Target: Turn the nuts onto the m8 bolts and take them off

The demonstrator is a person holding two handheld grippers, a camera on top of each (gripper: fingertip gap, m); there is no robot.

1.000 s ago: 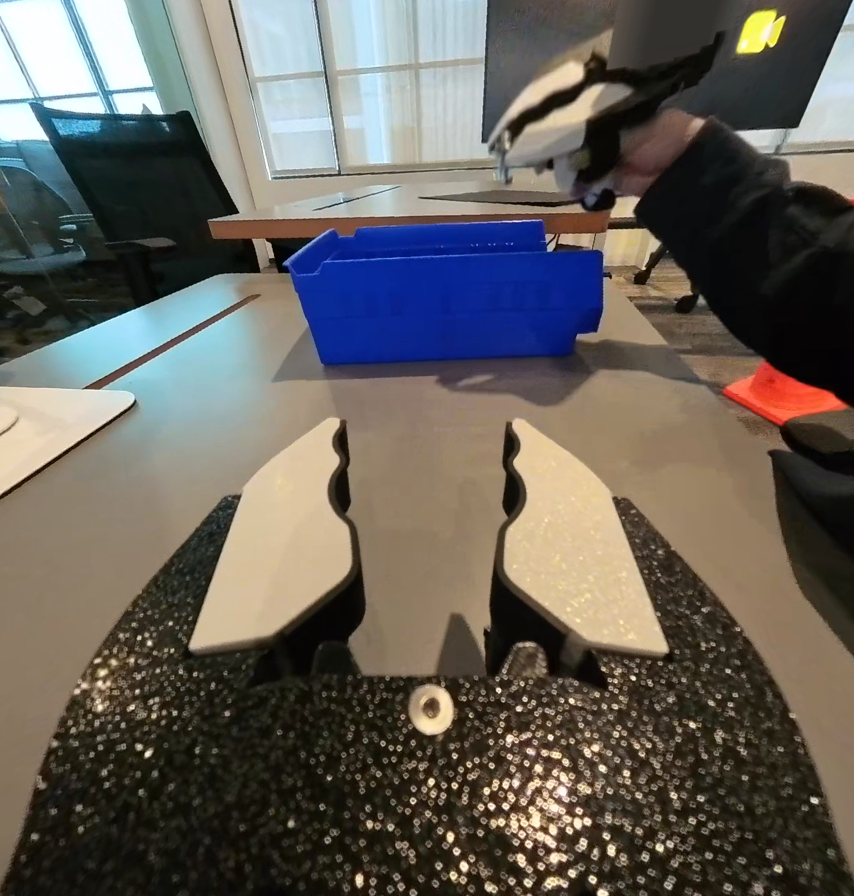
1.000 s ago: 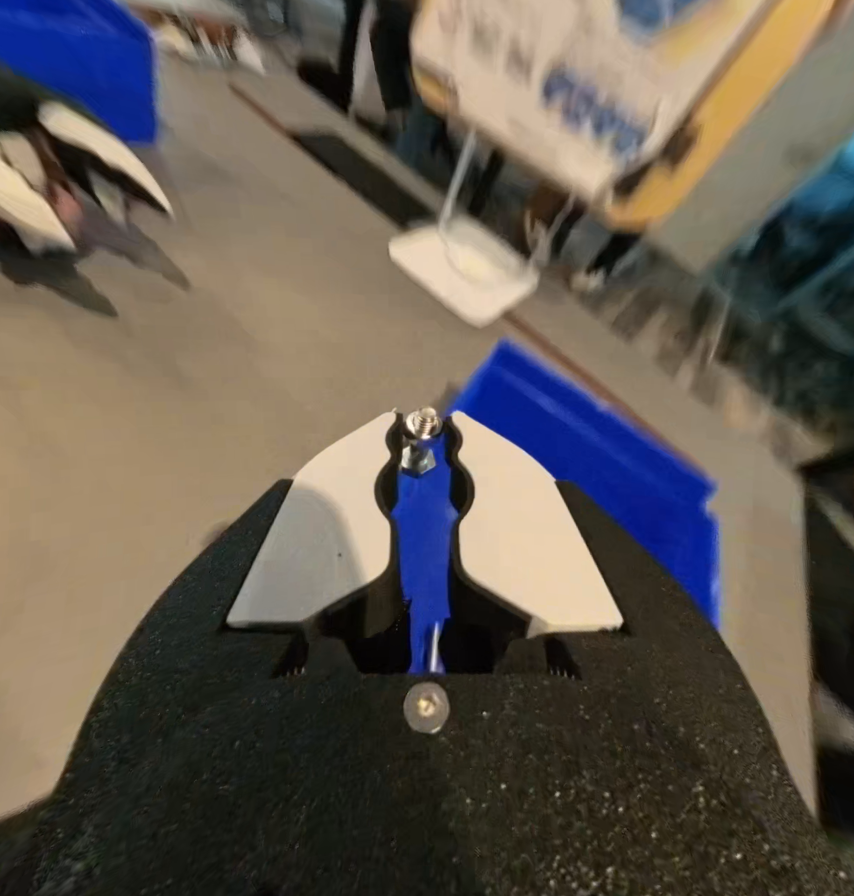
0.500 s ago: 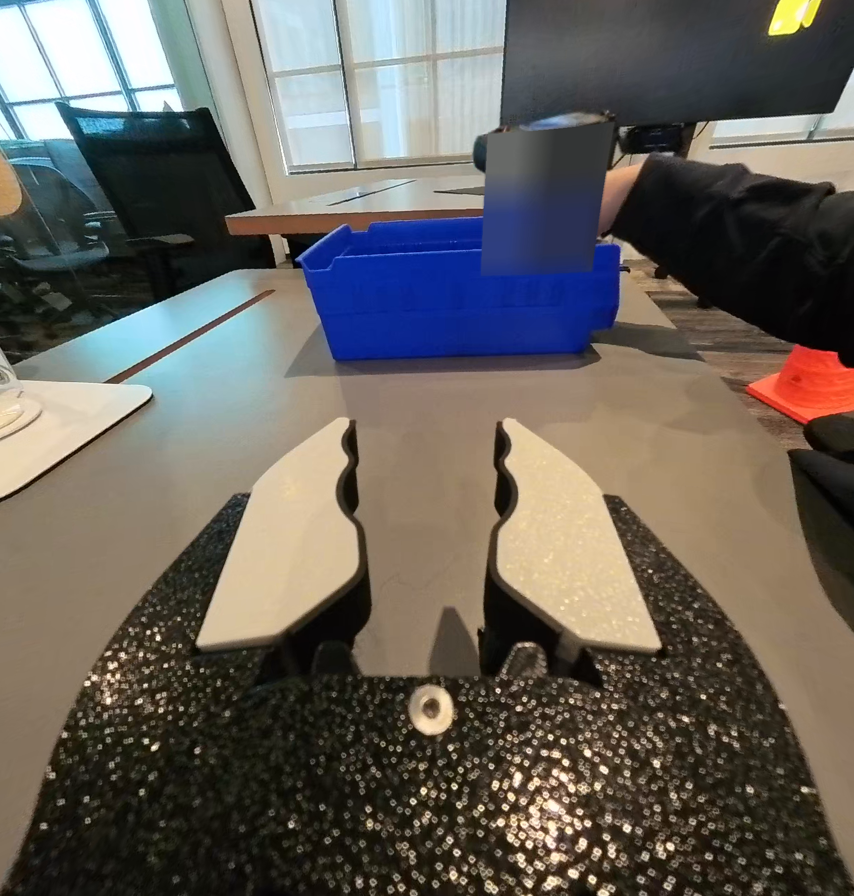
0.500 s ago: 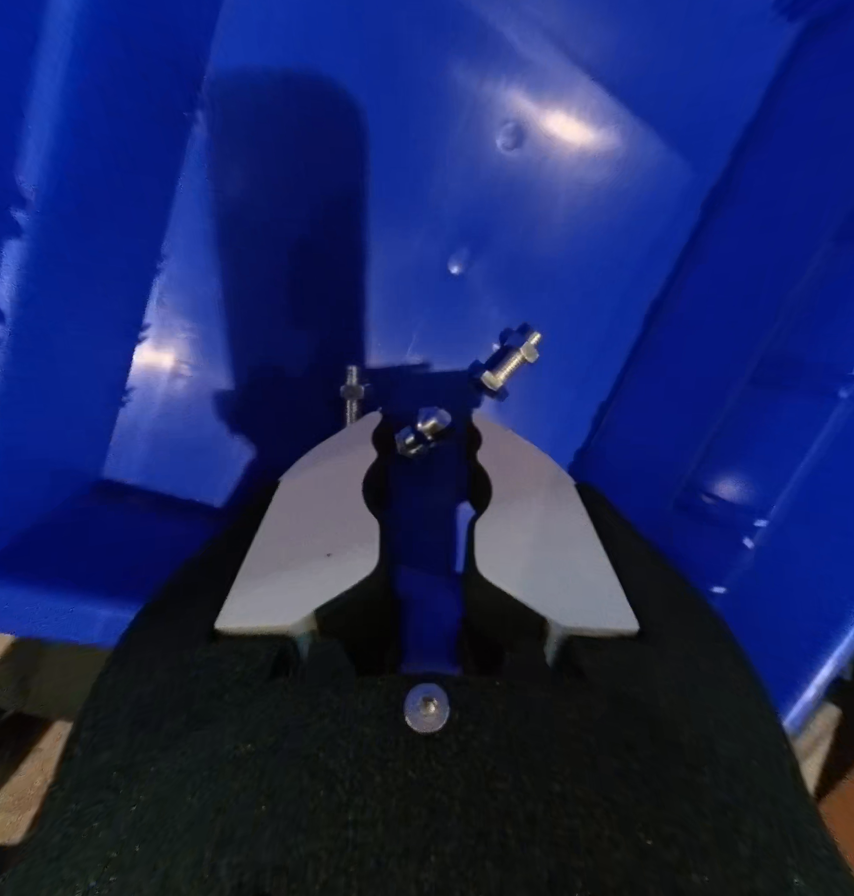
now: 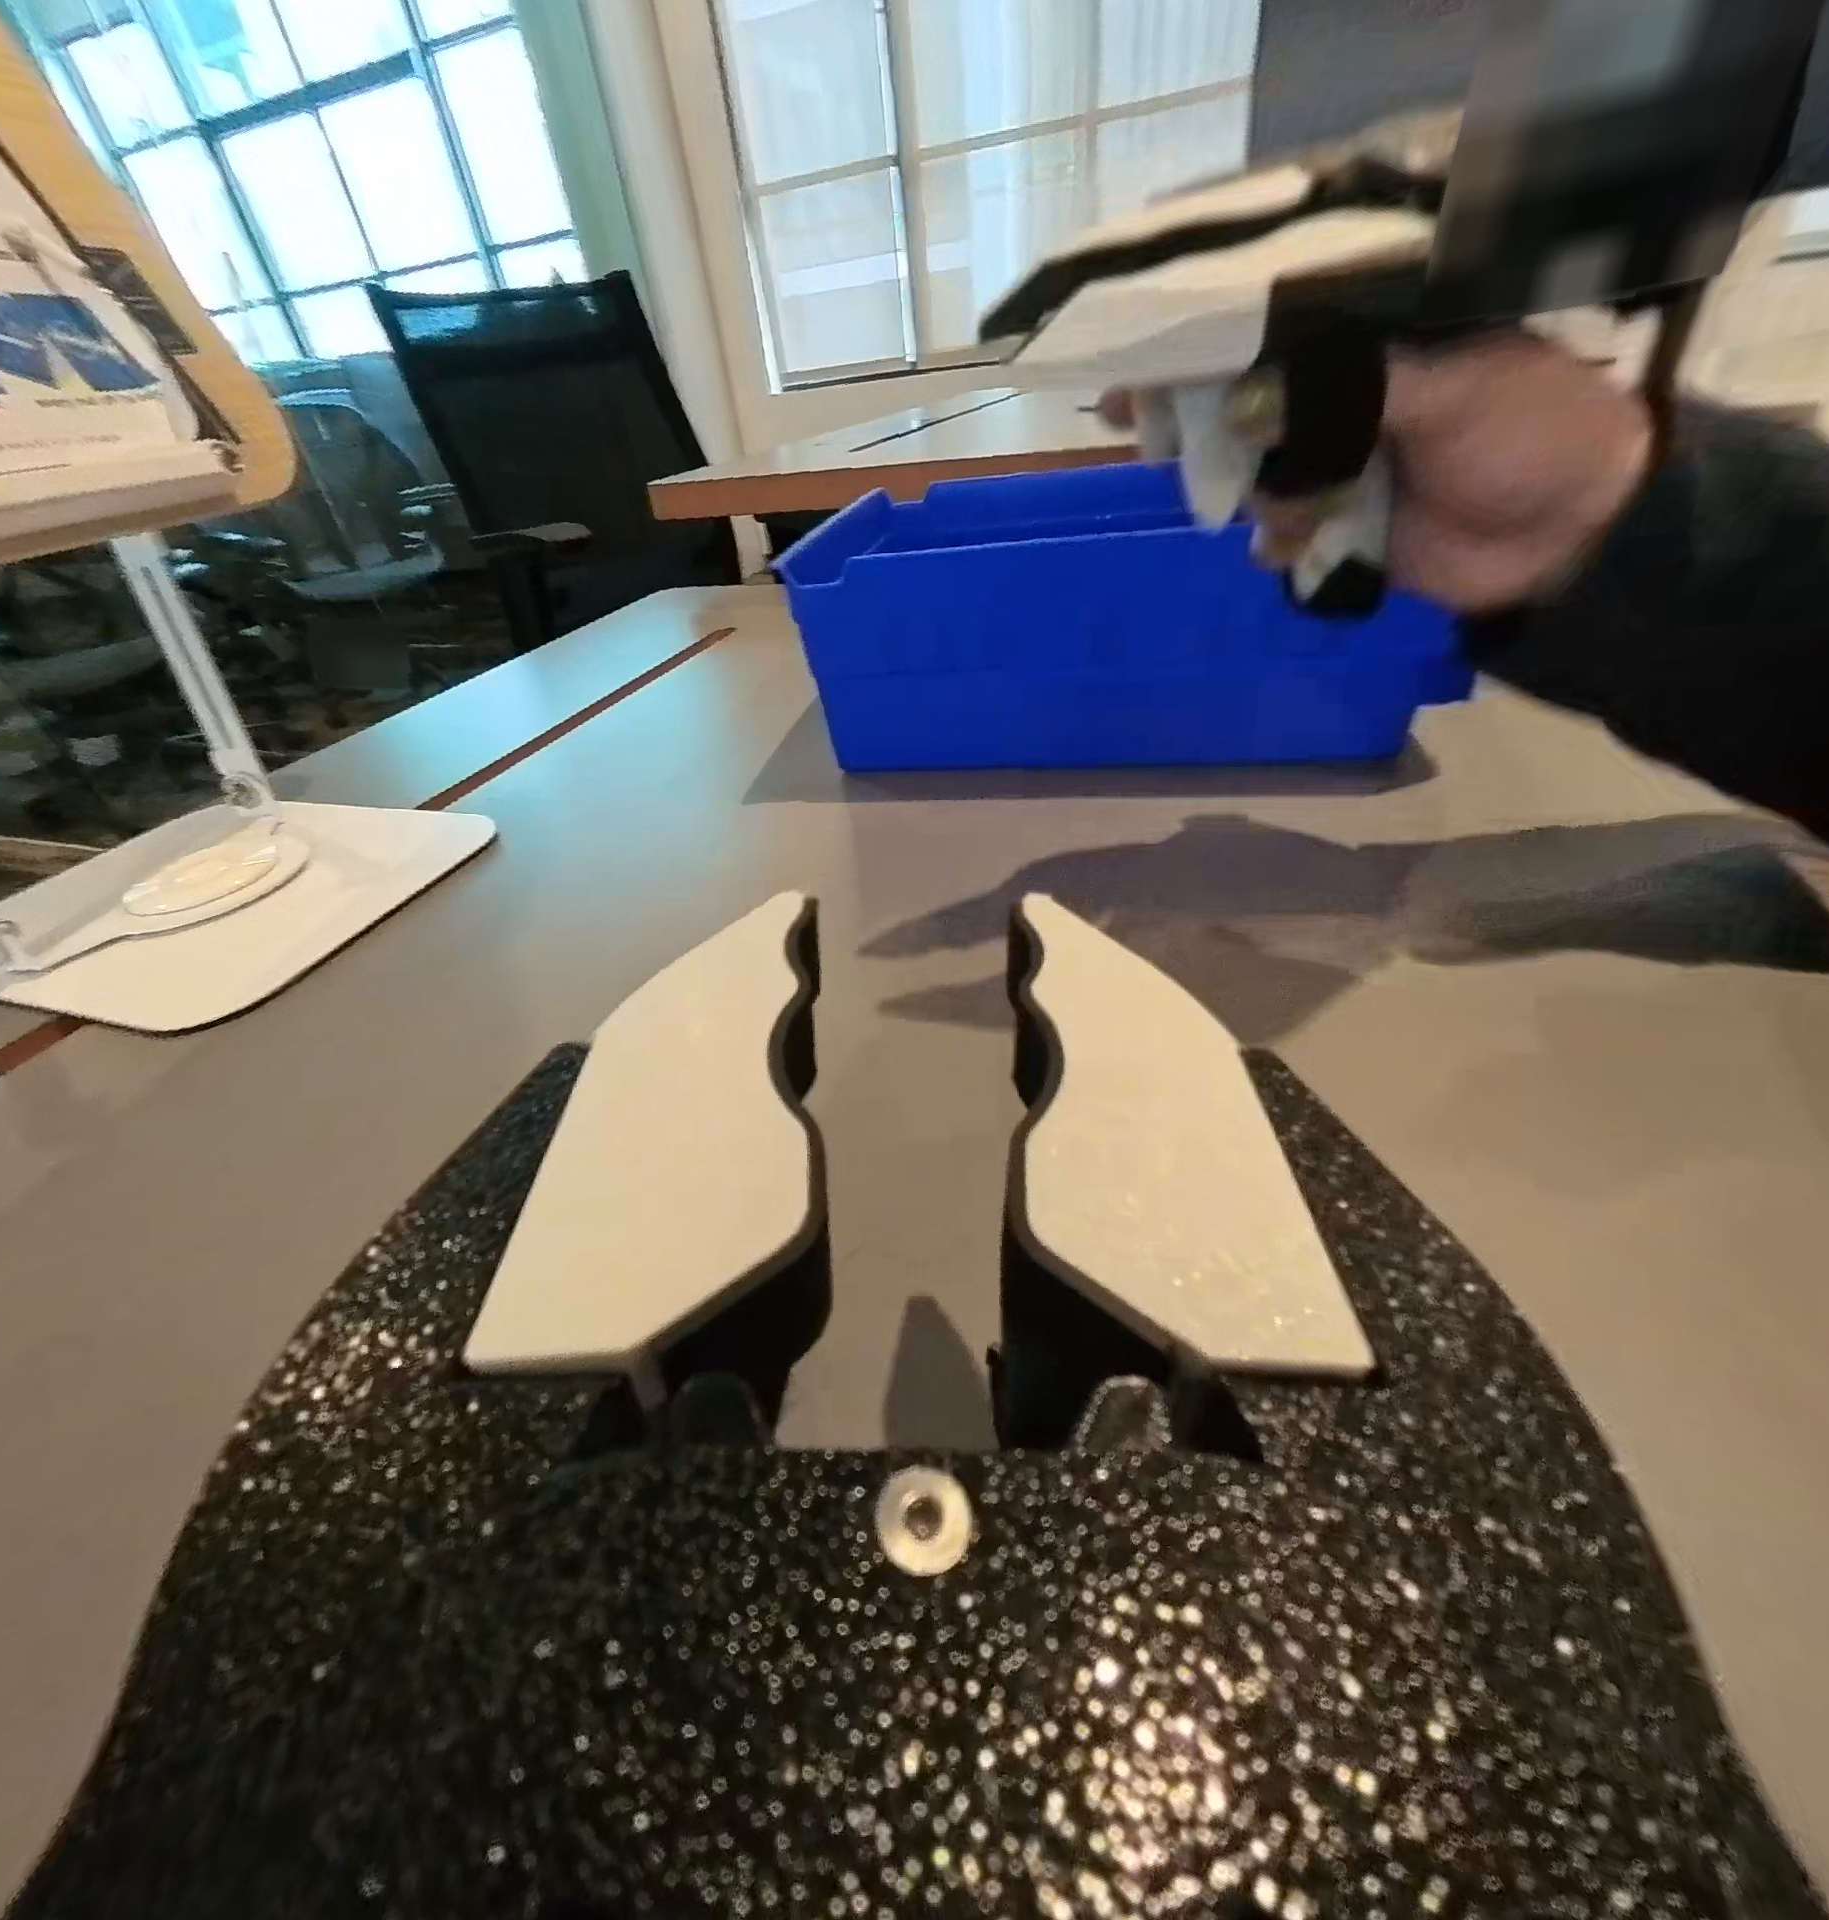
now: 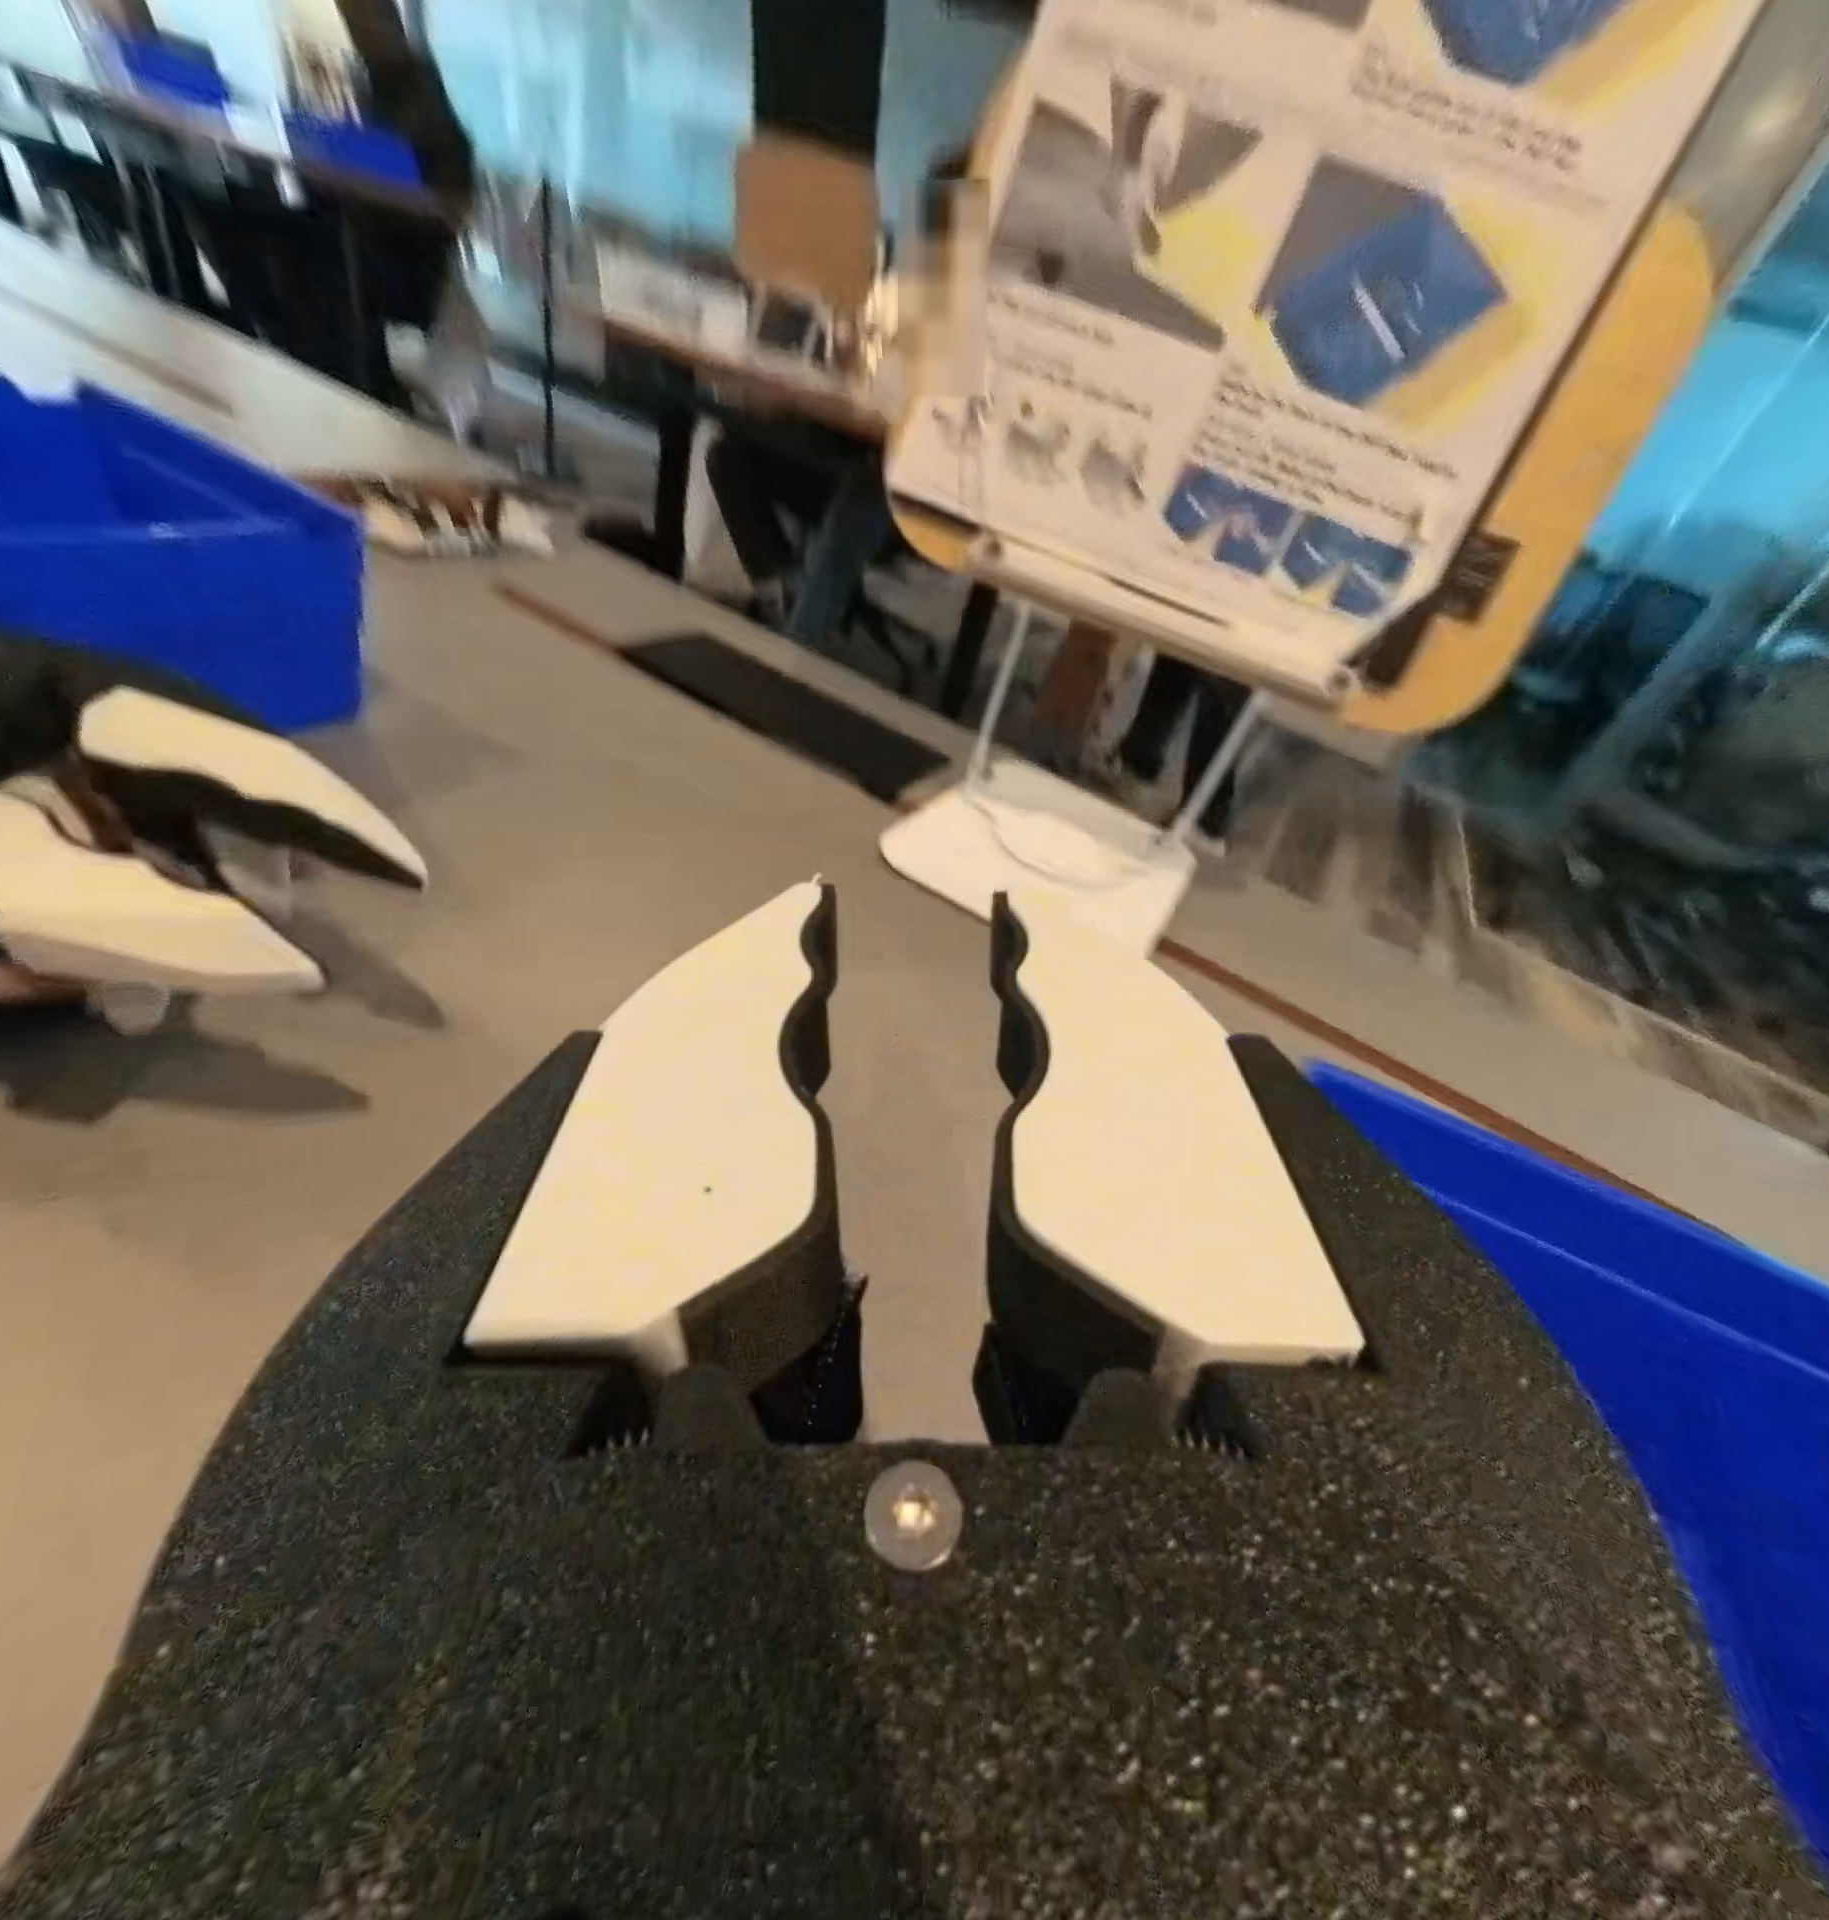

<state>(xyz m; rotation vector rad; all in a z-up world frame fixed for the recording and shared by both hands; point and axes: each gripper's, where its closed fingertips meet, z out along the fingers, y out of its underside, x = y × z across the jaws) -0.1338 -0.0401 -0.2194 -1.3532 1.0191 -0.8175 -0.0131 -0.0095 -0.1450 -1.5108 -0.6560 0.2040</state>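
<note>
Sitting beyond left hand-held gripper (image 5: 912, 914): blue bin (image 5: 1118, 665)

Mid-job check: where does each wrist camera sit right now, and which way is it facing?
Left wrist view: behind the left gripper, open and empty; faces along the grey table to the blue bin; right gripper, hand show.
Right wrist view: behind the right gripper, open and empty; faces the sign stand; left gripper shows.
Shared: table, bin, stand, both grippers.
</note>
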